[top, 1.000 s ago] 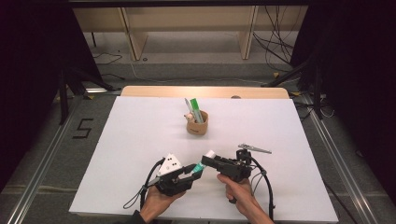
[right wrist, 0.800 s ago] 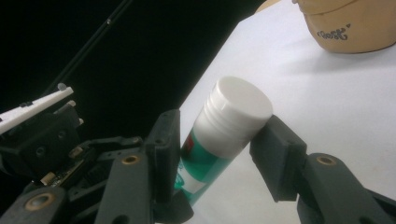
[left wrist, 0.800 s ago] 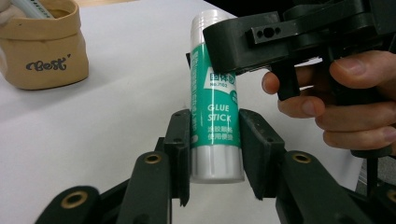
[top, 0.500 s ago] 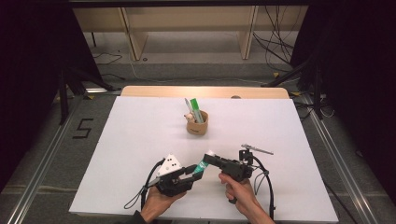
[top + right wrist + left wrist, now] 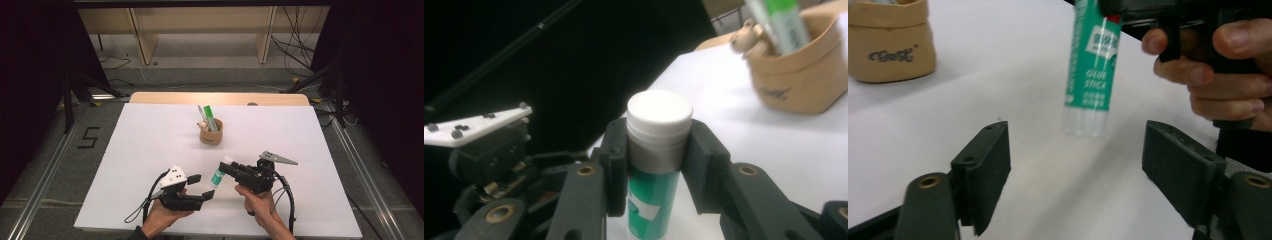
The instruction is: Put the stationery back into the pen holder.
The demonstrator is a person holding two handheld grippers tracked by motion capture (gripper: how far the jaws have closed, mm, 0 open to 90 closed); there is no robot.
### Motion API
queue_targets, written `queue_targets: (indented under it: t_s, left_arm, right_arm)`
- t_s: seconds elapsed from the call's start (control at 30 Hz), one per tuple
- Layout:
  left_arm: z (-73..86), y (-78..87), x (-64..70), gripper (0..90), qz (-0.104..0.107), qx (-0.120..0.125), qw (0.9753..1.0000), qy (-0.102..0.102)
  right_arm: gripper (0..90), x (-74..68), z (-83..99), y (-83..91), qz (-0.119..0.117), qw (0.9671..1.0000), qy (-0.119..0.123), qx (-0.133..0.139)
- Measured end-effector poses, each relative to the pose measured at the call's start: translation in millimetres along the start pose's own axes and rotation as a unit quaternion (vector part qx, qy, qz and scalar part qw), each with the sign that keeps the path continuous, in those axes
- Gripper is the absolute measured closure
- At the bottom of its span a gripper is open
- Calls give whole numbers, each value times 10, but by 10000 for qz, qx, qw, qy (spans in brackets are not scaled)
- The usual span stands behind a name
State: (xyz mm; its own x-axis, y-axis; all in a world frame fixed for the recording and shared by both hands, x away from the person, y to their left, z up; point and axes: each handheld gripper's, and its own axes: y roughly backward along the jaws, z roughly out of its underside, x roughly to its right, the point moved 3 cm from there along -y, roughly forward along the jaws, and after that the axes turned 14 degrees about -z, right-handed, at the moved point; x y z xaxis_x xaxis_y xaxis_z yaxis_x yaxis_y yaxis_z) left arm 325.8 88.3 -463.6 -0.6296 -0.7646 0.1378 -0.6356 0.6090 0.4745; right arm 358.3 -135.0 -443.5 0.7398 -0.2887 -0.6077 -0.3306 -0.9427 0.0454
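Note:
My right gripper is shut on a green glue stick just below its white cap, and the stick hangs upright with its clear base above the white table. In the right gripper view, both jaws of that gripper press on the stick's neck. My left gripper is open, its jaws spread to either side below the stick's base and touching nothing. The glue stick hangs just beyond the left gripper.
A tan cup holding a green marker and other pens stands mid-table, farther back; it shows as the tan cup and the tan cup too. The hand on the right gripper is close by. The table's front edge runs just below both hands.
The right gripper has shifted slightly to the right and lifted a little, bringing the glue stick more upright. The left gripper has barely moved and stays open.

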Motion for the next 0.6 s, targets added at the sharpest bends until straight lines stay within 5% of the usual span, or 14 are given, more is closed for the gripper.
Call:
queue_targets:
  t_s: [0.2,0.43,0.6]
  left_arm:
    - [6,133,-174,233,-184,99,9998,48]
    - [96,222,-304,211,-492,78,9986,-191]
    - [193,269,-381,203,-622,112,9978,-176]
  right_arm:
    - [660,41,-102,39,342,9988,355,-4]
    - [659,103,-244,38,608,9964,585,37]
    - [659,130,-386,14,856,9927,848,-35]
